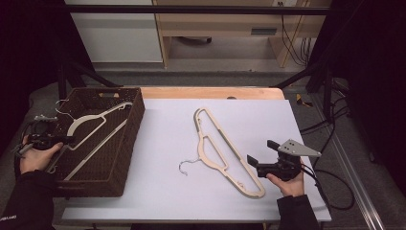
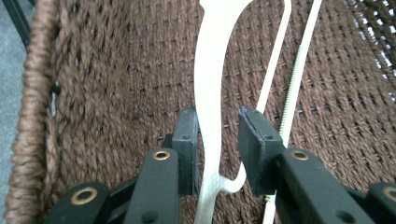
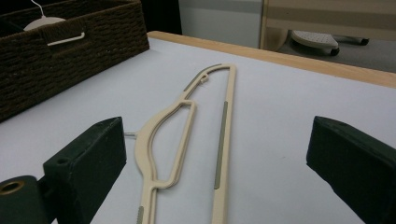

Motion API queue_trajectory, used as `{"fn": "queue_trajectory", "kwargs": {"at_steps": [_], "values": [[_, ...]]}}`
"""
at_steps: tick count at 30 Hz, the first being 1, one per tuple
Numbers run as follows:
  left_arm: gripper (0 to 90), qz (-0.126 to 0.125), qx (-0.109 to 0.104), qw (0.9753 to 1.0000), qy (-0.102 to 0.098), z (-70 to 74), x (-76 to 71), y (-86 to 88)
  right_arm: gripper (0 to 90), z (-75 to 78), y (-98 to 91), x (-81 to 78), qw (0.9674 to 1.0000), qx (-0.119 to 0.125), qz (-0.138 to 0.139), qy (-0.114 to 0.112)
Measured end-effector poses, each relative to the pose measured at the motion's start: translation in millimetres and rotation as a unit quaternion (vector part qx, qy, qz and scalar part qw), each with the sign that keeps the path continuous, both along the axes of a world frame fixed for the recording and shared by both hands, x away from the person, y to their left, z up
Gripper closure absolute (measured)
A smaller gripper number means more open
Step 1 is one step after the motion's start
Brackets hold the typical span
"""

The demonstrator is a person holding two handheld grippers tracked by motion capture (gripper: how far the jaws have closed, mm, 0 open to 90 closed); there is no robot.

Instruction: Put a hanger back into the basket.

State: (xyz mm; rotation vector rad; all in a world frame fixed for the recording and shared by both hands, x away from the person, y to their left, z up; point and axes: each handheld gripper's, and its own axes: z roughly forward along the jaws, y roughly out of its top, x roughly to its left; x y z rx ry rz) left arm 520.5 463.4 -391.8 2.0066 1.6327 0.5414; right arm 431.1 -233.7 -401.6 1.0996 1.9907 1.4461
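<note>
Two grippers: left gripper (image 2: 217, 149) fingers slightly apart around white plastic hanger (image 2: 210, 88) inside brown woven basket (image 1: 125, 143); right gripper (image 3: 219, 163) fingers wide apart near beige plastic hanger (image 3: 187, 135) on bench (image 1: 158, 182).

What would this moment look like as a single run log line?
left gripper: open, white hanger between jaws, in wicker basket | right gripper: open, facing beige hanger on table

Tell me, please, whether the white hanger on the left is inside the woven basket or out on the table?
Inside. The white hanger lies slanted in the brown woven basket, its hook over the far-left rim; the left gripper has its arm between its parted jaws.
</note>
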Motion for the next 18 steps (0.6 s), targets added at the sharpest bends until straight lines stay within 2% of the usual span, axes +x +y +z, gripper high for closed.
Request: {"fn": "queue_trajectory", "kwargs": {"at_steps": [4,13,15,18], "values": [[61.9,0.009,0.004,0.9999,0.012,-3.0,0.9,-0.4,5.1,0.5,0.1,-0.3,1.0000,0.003,0.000,-0.001],[56.9,0.016,0.007,0.9996,0.024,-5.9,0.9,0.3,5.1,0.7,-0.2,-0.6,1.0000,0.003,0.000,-0.001],[56.0,0.017,-0.003,0.9997,0.020,-5.0,-0.4,0.9,5.1,0.9,-0.4,-0.8,1.0000,0.003,0.000,-0.001],[51.7,0.011,-0.004,0.9998,0.016,0.8,-4.4,0.7,5.1,1.5,-1.0,-1.1,1.0000,0.004,-0.001,-0.003]]}}
